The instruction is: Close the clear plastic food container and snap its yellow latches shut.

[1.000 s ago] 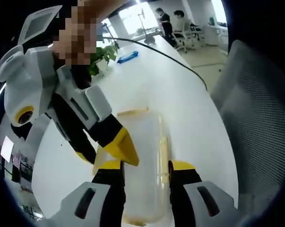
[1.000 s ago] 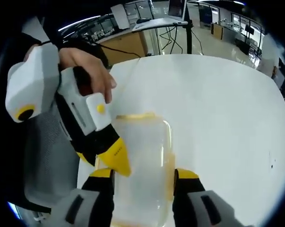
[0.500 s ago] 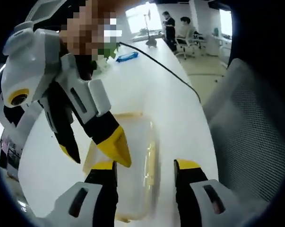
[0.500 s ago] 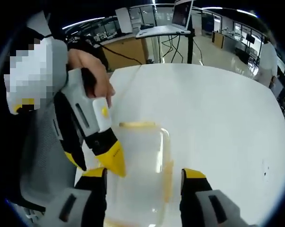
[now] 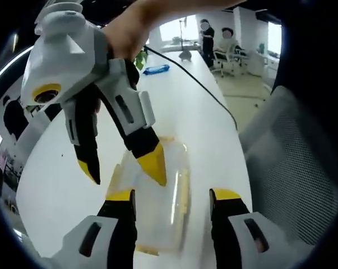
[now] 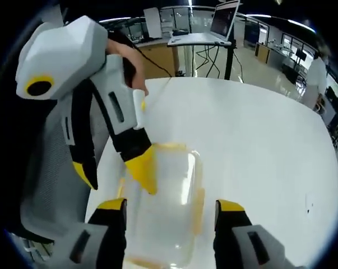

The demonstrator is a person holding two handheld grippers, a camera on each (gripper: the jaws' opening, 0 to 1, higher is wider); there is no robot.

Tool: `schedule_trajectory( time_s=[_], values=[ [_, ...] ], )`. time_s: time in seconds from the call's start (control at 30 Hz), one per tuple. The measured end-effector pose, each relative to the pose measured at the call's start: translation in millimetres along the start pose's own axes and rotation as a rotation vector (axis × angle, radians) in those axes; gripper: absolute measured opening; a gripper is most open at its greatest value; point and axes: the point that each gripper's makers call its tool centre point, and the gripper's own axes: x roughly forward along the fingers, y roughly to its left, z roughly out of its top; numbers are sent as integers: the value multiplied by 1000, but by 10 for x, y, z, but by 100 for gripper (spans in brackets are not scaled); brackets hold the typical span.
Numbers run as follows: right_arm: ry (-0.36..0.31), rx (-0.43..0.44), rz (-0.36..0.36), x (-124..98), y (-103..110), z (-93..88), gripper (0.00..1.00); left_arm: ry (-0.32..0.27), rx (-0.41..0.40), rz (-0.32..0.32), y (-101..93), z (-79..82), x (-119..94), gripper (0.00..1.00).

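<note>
My left gripper (image 5: pixel 171 196) has its jaws standing apart, one on each side of the clear plastic container (image 5: pixel 157 196), neither visibly pressing it; my right gripper (image 6: pixel 170 206) is likewise spread wide over the same box, gripping nothing. In the left gripper view the right gripper's yellow tip comes down onto the lid near the box's left edge, with its other tip hanging off to the side above the table (image 5: pixel 62 185). The container lies flat on the white tabletop, close to the edge nearest the mesh chair (image 5: pixel 292 168), lid apparently down, with pale yellow latches (image 6: pixel 198 202) along its sides; whether any has snapped I cannot tell. My worry is that the box is light, smooth and glossy on a slick table, so an off-centre push on one latch could skate it sideways or tip it toward the table edge. The hard, wedge-shaped tips could also slide off the rounded lid corner. The latches look thin and flexible, the walls rigid and translucent.
</note>
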Motion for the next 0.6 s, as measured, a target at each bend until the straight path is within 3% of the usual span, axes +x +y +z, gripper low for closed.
schedule_trajectory(
  time_s=[0.37, 0.6],
  values=[
    [-13, -5, -19, -37, 10, -2, 62, 28, -12, -26, 17, -44, 8, 48],
    [-22, -21, -53, -88, 39, 0, 61, 30, -21, -46, 127, -22, -13, 52]
  ],
)
